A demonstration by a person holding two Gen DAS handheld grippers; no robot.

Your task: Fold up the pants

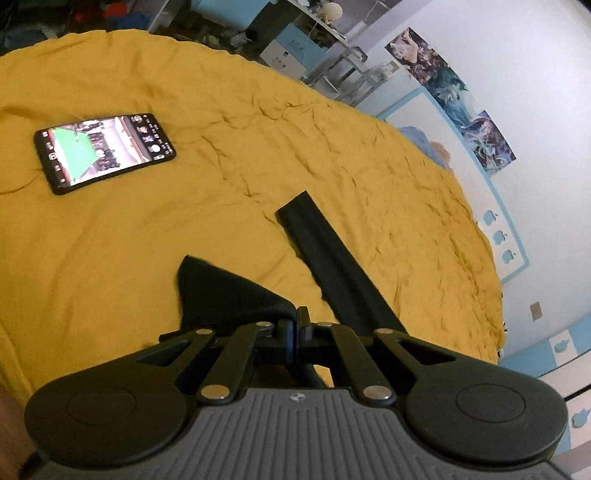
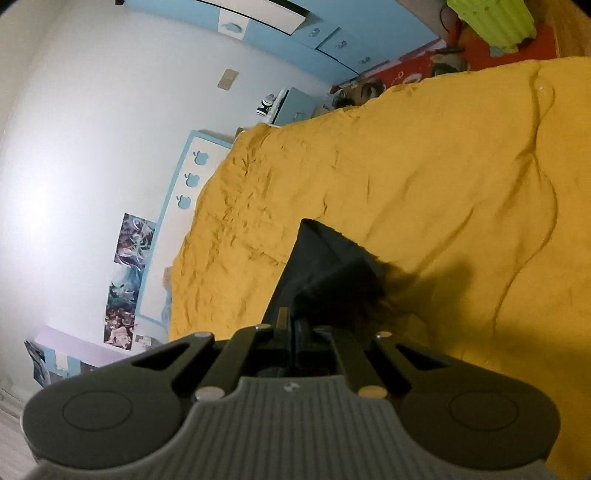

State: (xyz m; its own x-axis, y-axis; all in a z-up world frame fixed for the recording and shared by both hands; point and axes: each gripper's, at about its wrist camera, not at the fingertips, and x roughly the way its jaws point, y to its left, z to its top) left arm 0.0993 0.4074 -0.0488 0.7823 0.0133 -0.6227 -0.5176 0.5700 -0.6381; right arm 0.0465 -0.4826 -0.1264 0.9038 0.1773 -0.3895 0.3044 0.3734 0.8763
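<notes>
The black pants [image 1: 332, 254] hang over the yellow bedspread [image 1: 184, 229], held up off it. In the left wrist view a long black strip runs up from the fingers and a dark flap [image 1: 225, 291] spreads to the left. My left gripper [image 1: 299, 321] is shut on the pants fabric. In the right wrist view the pants [image 2: 321, 266] rise as a dark pointed fold from the fingers. My right gripper [image 2: 293, 325] is shut on that fabric. The rest of the pants is hidden below both grippers.
A phone [image 1: 103, 151] with a lit screen lies on the bedspread at the left. A white wall with posters [image 1: 461, 96] borders the bed. Shelves and clutter [image 1: 295, 44] stand beyond the far edge. A green bin [image 2: 491, 22] sits on the floor.
</notes>
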